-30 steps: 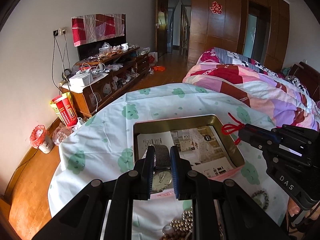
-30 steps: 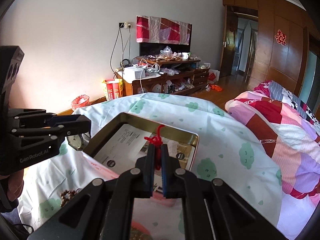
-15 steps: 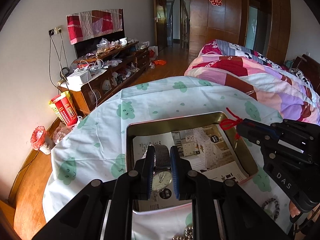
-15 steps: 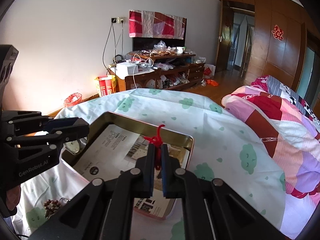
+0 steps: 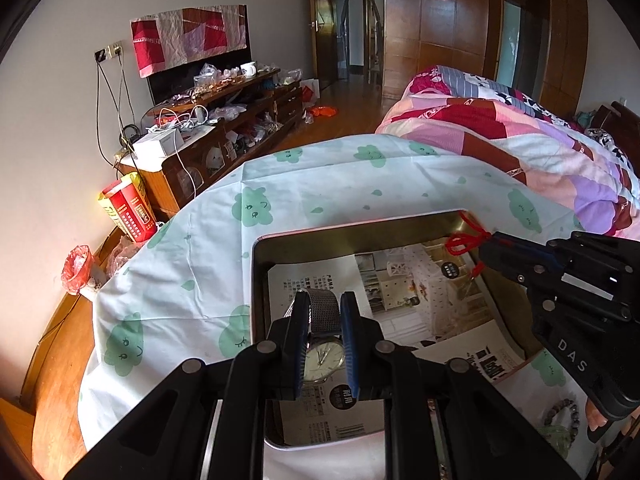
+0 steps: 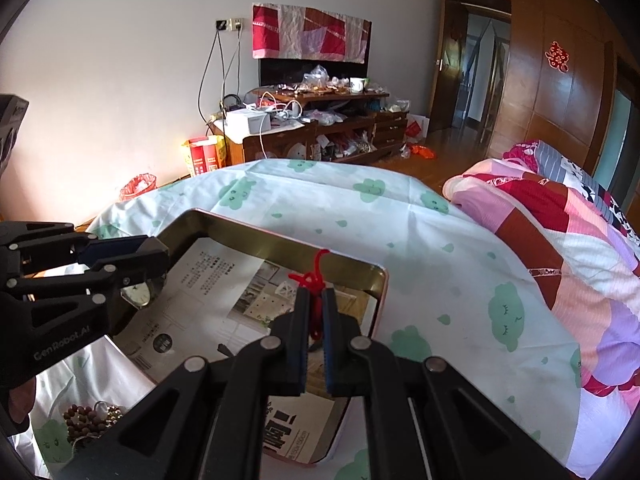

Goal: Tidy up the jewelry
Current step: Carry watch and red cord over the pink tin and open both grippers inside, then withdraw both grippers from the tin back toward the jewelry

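Note:
A shallow metal tin (image 5: 360,232) lined with printed paper lies on the cloud-print tablecloth; it also shows in the right wrist view (image 6: 280,242). My left gripper (image 5: 325,320) is shut on a wristwatch (image 5: 322,356) with a mesh strap and holds it over the tin's near left part. The watch face also shows in the right wrist view (image 6: 136,294). My right gripper (image 6: 315,312) is shut on a red knotted cord (image 6: 310,280) over the tin's far right corner; the cord also shows in the left wrist view (image 5: 466,240).
Bead bracelets lie on the cloth beside the tin: a brown one (image 6: 86,424) and a grey one (image 5: 564,410). A bed with a patchwork quilt (image 5: 520,132) stands to the right. A cluttered wooden cabinet (image 5: 216,128) stands by the far wall.
Both grippers have moved forward over the tin with their loads. The watch now hangs above the paper lining rather than the tin's near edge. Both stay shut.

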The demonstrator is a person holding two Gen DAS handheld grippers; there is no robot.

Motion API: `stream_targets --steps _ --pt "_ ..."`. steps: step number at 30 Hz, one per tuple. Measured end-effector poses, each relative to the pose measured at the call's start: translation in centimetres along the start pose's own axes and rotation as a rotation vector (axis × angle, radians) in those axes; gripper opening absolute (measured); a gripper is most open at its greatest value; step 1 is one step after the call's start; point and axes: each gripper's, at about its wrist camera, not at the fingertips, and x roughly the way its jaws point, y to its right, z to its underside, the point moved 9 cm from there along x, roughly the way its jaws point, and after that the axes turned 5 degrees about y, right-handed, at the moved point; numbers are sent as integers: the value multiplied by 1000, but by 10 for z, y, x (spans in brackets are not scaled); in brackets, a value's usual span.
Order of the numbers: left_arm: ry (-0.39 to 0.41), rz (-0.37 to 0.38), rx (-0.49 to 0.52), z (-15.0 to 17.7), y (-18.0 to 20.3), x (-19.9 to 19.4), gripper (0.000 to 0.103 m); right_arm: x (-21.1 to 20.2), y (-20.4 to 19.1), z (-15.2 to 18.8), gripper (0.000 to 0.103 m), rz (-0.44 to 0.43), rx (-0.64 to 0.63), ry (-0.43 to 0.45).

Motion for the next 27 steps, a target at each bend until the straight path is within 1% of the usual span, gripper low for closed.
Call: stream_targets --steps 13,16,18,19,20,21,22,23,25,27 --pt "-23 -3 2 5 -5 11 16 9 -3 7 7 12 -24 -32" --pt "-17 -4 5 5 -6 13 16 10 -4 6 7 12 -25 -33" --pt "-13 -10 24 6 -5 14 18 11 -4 6 10 14 -24 -29" --pt "-5 -24 32 6 -5 12 21 11 -3 7 18 18 -24 -28" --pt "4 -44 39 5 -6 11 33 11 -3 8 35 22 -23 -27" --pt "13 -63 39 5 -8 9 54 10 -2 9 46 28 -17 -22" --pt "32 -84 32 3 -12 5 62 9 0 9 62 32 -9 -13" --pt "52 -93 23 2 -15 2 68 7 1 9 66 36 -3 -1" --pt "56 -80 7 1 -19 -1 68 4 2 10 66 47 -2 2" --pt "48 -86 -15 4 -26 -4 68 2 4 11 66 50 2 -3"
